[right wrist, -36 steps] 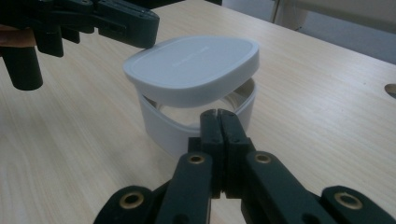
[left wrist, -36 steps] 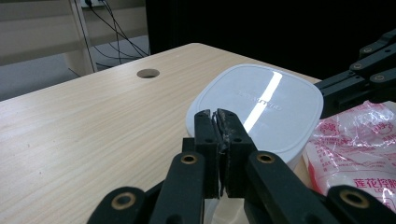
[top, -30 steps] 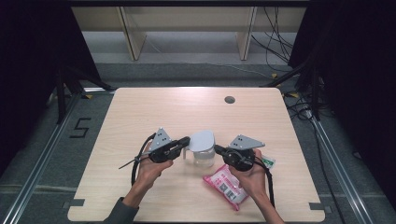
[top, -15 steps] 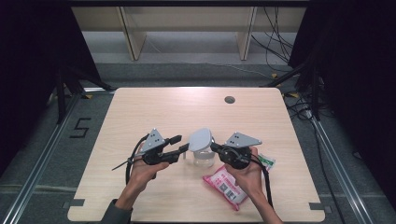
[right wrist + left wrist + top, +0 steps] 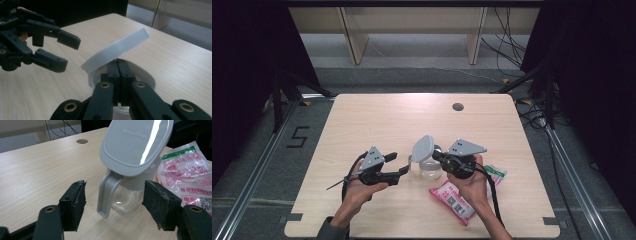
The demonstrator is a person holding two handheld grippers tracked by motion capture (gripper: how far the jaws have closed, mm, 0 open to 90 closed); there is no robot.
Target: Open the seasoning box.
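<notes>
A pale wood-grain table stands in a dim room, with a grey floor and dark drapes around it. Near its front edge, between the two hands, sits a small clear jar with a white collar, a flat grey handle and a hinged grey lid that stands tilted up and open. The glass looks smooth and thin, and the lid and handle are hard, glossy plastic with rounded corners.

The right tongs are clenched on the jar's rim just under the raised lid. The left tongs have just been opening and now stand released, with the handle between the pads but untouched; the foam-like pads look rough and worn at the edges.

The risks, as I judge them: a narrow pinch on a slick rim can slip or tip the light jar if the right hand twists. The lid, propped only by its hinge, may drop shut if knocked. The left tongs, if they close off-centre, could push the handle sideways and spin the jar.

Just right of the jar lies a crinkly pink and white packet with a green end, which a sliding jar could catch
</notes>
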